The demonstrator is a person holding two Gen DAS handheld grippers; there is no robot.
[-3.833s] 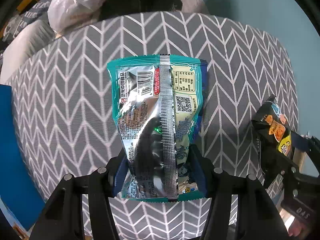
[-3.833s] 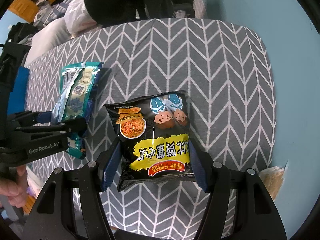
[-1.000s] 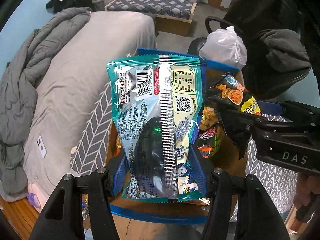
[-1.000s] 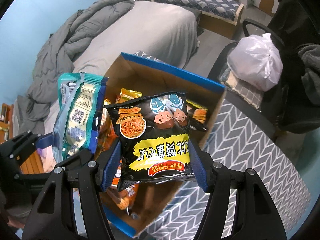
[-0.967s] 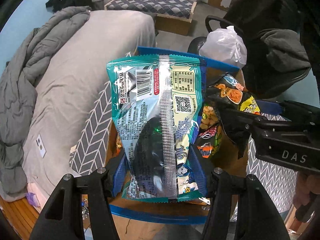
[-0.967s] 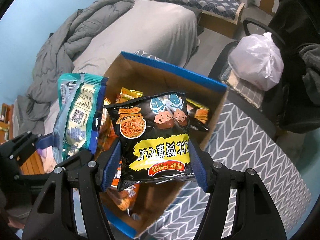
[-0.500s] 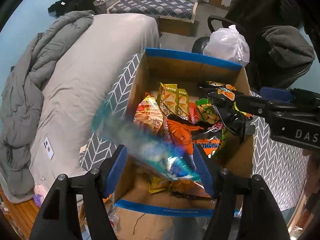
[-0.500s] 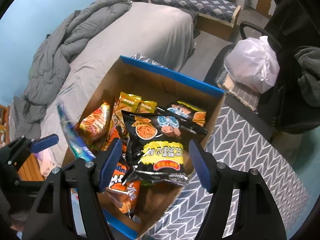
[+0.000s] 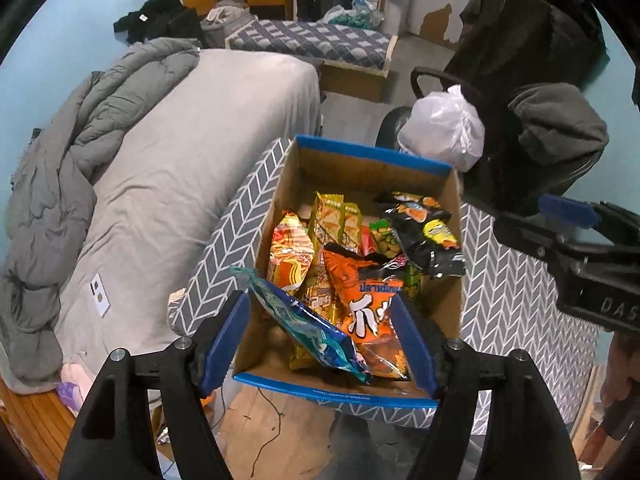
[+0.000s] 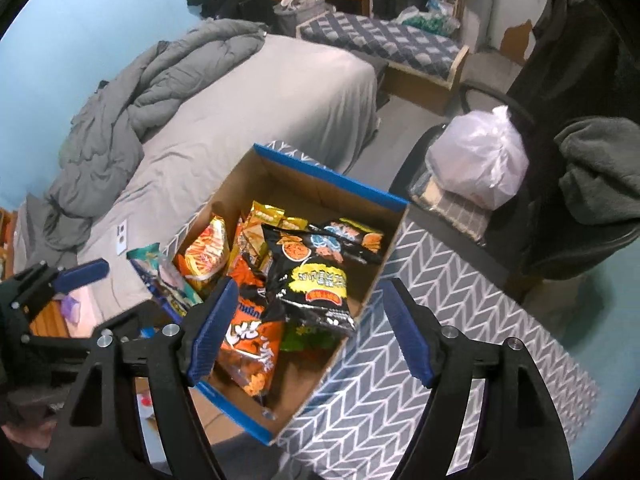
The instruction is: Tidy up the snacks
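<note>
A cardboard box with a blue rim point(image 9: 372, 154) point(image 10: 332, 178) sits on the chevron-cloth table and holds several snack bags. The teal snack bag point(image 9: 304, 324) point(image 10: 164, 276) lies tilted over the box's near-left edge, free of my left gripper point(image 9: 320, 340), whose jaws are opening above it with nothing pressed between the blue pads. The black noodle-snack bag point(image 10: 316, 280) point(image 9: 428, 236) rests on top of the pile in the box. My right gripper point(image 10: 308, 324) hangs above it, jaws opening, nothing between the pads. An orange bag point(image 9: 368, 300) lies under both.
A grey bed with a rumpled duvet point(image 9: 100, 152) stands left of the box. A chair with a white plastic bag point(image 9: 444, 128) and dark clothes point(image 9: 556, 136) is behind it. The grey chevron tablecloth point(image 10: 420, 360) spreads right of the box. A wooden floor with cables point(image 9: 272, 420) lies below.
Both grippers let go of their bags and rose. The teal bag fell onto the box's near-left edge; the black bag dropped onto the pile inside.
</note>
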